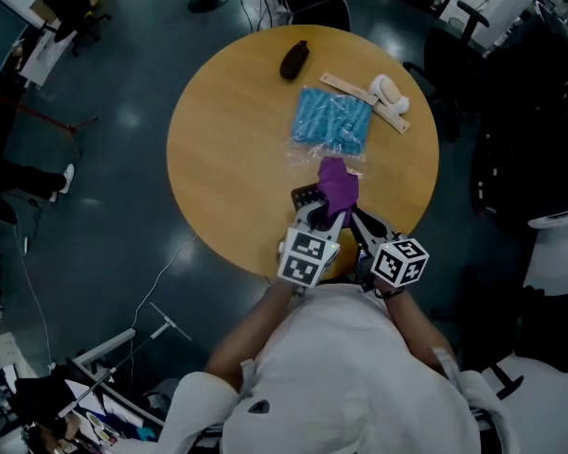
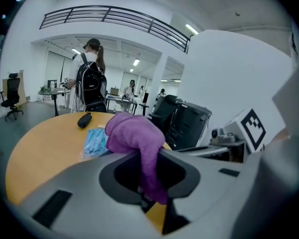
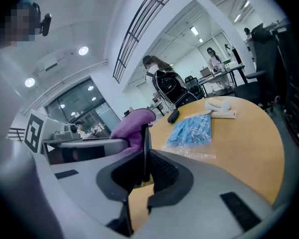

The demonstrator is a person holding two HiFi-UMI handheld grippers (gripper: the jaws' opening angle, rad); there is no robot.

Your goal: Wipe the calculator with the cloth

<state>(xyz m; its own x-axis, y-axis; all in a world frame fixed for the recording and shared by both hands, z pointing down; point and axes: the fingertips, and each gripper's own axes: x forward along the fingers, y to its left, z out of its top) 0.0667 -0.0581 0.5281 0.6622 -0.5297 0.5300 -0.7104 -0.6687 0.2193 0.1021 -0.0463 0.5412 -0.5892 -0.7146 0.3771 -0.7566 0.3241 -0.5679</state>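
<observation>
A round wooden table (image 1: pixel 218 159) fills the head view, with the person standing at its 6 o'clock edge and both grippers held over that rim.

The left gripper (image 1: pixel 324 218) is clamped on a purple cloth (image 1: pixel 338 183). In the left gripper view the cloth (image 2: pixel 134 133) bunches above the jaws and one fold hangs down between them, pinched there.

The right gripper (image 1: pixel 353 218) sits just beside the left one, at its 3 o'clock. It is closed on the calculator (image 1: pixel 306 197). In the right gripper view the calculator (image 3: pixel 146 148) shows edge-on as a thin dark plate standing upright between the pads, with the cloth (image 3: pixel 132 123) lying against its far side and over its top.

From the head view only one dark keyed corner of the calculator shows, at the cloth's 8 o'clock; the cloth covers the rest. Cloth and calculator sit together at about 5 o'clock from the table's middle, near the person. Whether the calculator touches the tabletop cannot be told.

Further out on the table, a clear bag of light-blue items (image 1: pixel 332 121) lies just past the cloth, at about 1 o'clock from the middle. A small black oblong object (image 1: pixel 294 61) lies near the 12 o'clock rim. A white roll (image 1: pixel 390 91) rests on pale wooden strips (image 1: pixel 346 86) at about 2 o'clock.

In the left gripper view a person with a black backpack (image 2: pixel 89 81) stands beyond the table's far edge.
</observation>
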